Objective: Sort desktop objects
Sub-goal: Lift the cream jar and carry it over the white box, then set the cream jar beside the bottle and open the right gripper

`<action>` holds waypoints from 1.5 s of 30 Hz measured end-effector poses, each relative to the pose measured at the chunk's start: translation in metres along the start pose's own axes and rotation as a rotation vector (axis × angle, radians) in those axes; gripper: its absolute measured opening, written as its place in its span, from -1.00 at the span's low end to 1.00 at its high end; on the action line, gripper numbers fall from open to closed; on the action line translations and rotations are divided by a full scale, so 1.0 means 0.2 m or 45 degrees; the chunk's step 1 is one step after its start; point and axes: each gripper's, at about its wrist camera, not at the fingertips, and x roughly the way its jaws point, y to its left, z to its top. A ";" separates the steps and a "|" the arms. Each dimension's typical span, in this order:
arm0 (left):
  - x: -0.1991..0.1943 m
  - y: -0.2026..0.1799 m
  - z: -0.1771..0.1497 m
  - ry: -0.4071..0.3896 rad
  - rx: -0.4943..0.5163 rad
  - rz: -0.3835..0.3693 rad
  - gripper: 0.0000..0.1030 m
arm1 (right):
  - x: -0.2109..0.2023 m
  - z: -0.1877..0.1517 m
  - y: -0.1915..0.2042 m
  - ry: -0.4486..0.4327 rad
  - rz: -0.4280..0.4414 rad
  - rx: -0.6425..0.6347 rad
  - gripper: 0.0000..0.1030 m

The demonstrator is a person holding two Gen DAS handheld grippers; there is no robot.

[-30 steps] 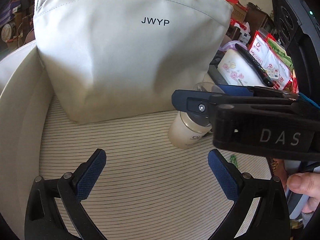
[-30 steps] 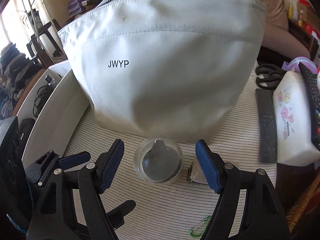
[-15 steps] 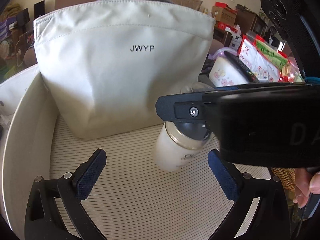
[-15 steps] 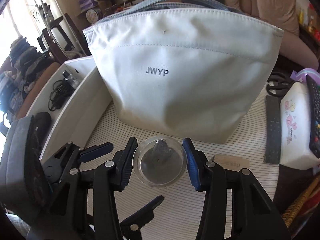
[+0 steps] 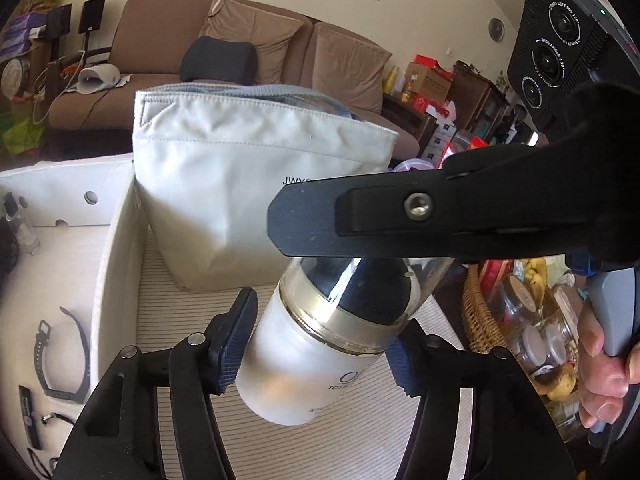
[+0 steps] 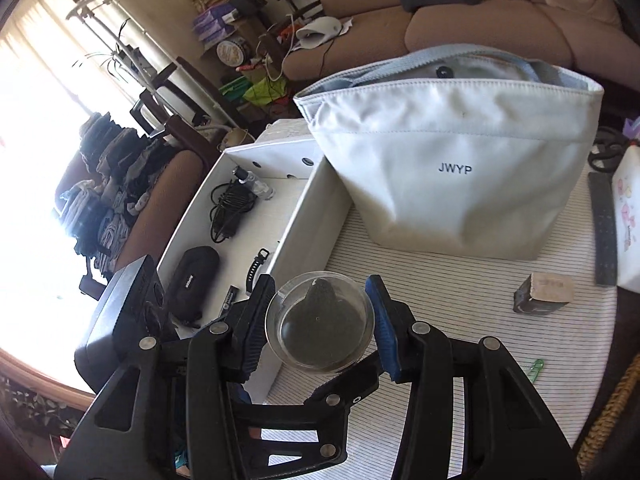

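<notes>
Tray [image 6: 292, 216] of white card lies left of the canvas bag [image 6: 452, 168], its wall touching the bag's lower corner, holding a black cable, a black pouch [image 6: 192, 280] and a watch strap [image 5: 64, 356]; bottle [image 5: 320, 344], frosted with a clear cap, hangs tilted in front of the bag above the striped cloth [image 6: 460, 292]; left gripper [image 5: 320, 348] is closing around its frosted body, left pad against the glass, right pad hidden behind it; right gripper [image 6: 320, 322] is clamped on the clear cap [image 6: 320, 320] from both sides; right of the bag a small box [image 6: 544, 294] and a green clip [image 6: 534, 368] lie on the cloth; a dark remote [image 6: 602, 228] rests just beside the bag.
</notes>
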 end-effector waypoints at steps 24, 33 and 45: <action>0.00 1.09 0.43 0.150 -0.062 0.121 0.07 | 0.97 0.53 0.63 0.066 0.051 -0.042 -0.14; 0.09 1.43 0.20 0.367 -0.472 0.123 0.28 | 1.39 0.64 0.47 0.067 -0.183 -0.029 -0.14; 0.19 1.48 0.12 0.412 -0.572 0.111 0.27 | 1.60 0.60 0.69 0.022 -0.461 -0.285 -0.14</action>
